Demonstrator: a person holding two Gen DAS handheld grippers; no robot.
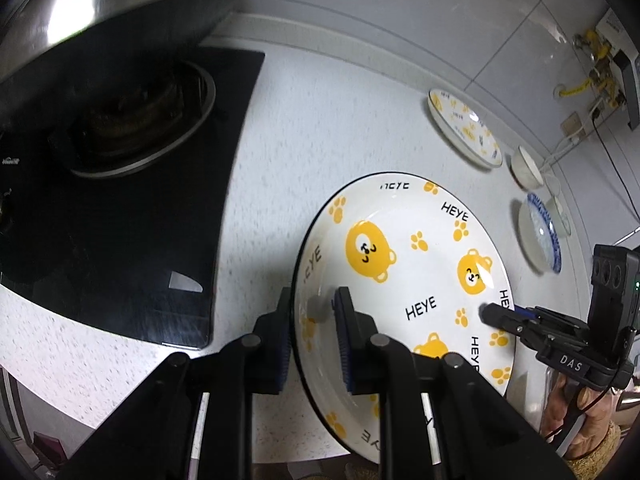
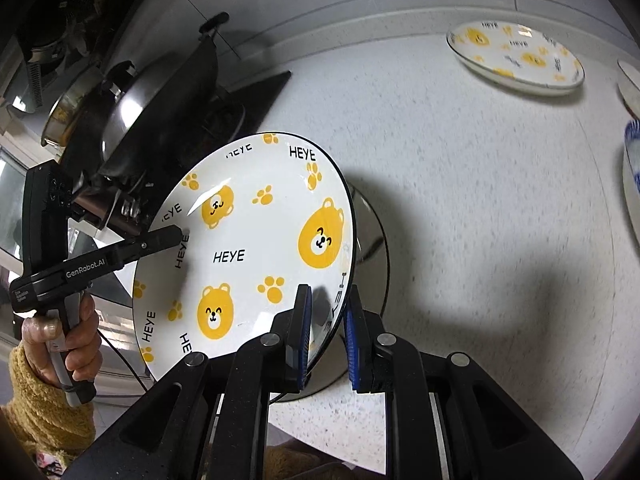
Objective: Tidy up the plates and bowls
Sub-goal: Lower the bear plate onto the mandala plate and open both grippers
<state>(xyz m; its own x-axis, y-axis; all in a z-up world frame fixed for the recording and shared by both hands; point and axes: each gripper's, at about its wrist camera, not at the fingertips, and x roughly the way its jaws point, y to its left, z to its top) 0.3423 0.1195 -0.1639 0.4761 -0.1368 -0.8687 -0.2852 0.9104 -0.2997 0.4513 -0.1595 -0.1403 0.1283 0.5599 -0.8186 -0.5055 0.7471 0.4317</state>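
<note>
Both grippers (image 1: 312, 332) (image 2: 326, 336) are clamped on our bear plate (image 1: 400, 272); its twin (image 2: 516, 56) and the bowls (image 1: 538, 236) beyond it are unstacked.

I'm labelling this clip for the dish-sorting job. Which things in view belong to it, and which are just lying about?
Job:
- bear plate, held by left gripper and right gripper
- second bear plate
- blue-rimmed bowl
- white bowl

Lying about:
- wok
- stove
- wall cables
</note>
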